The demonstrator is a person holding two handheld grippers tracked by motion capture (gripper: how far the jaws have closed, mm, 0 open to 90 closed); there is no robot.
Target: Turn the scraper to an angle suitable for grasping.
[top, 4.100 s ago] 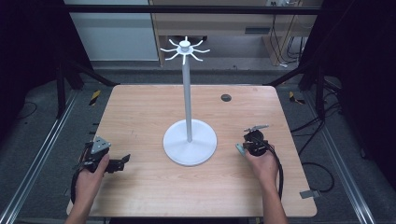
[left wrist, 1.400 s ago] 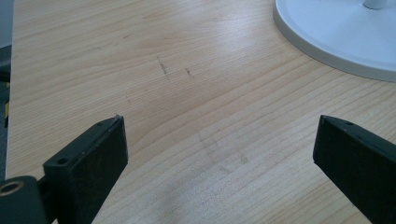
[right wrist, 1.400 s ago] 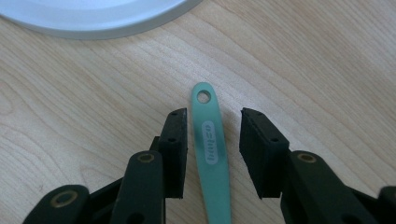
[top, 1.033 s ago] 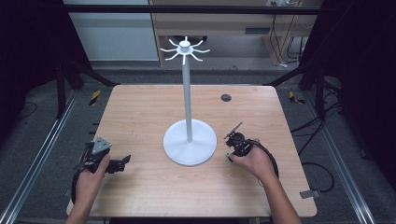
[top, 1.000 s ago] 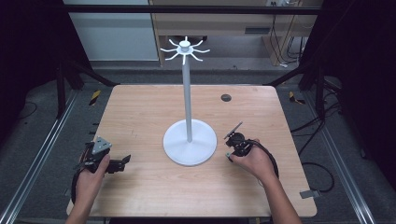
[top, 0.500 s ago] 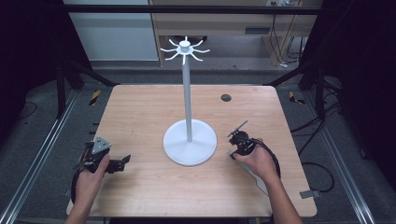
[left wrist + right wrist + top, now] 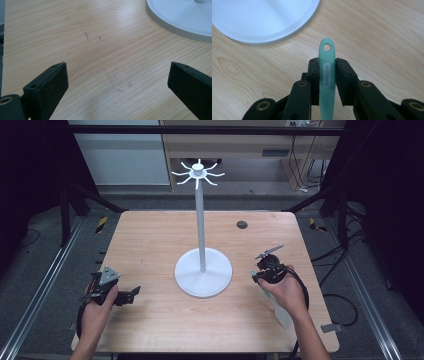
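A pale green utensil handle (image 7: 327, 72) with a hanging hole near its rounded tip and a lighter oval label along its length sits clamped between the closed jaws of the right gripper (image 7: 327, 75), its holed end poking out past the jaw tips over the wood. In the high view the right gripper (image 7: 268, 271) rests low over the table's right half, just beside the rim of the round white base, with the person's right hand (image 7: 284, 291) wrapped around it; a pale flat piece (image 7: 280, 312) runs back under that hand toward the near edge, though whether it is the utensil's other end cannot be told from here. The white base (image 7: 203, 272) carries a tall thin white pole (image 7: 200, 220) topped by a ring of short curved hooks (image 7: 198, 171). Well apart, at the table's near left corner, the left hand (image 7: 96, 312) holds the left gripper (image 7: 127, 295), whose jaws stand wide apart over bare wood with nothing between them. The wooden table (image 7: 150, 245) has a small dark round grommet (image 7: 242, 224) near its far edge.
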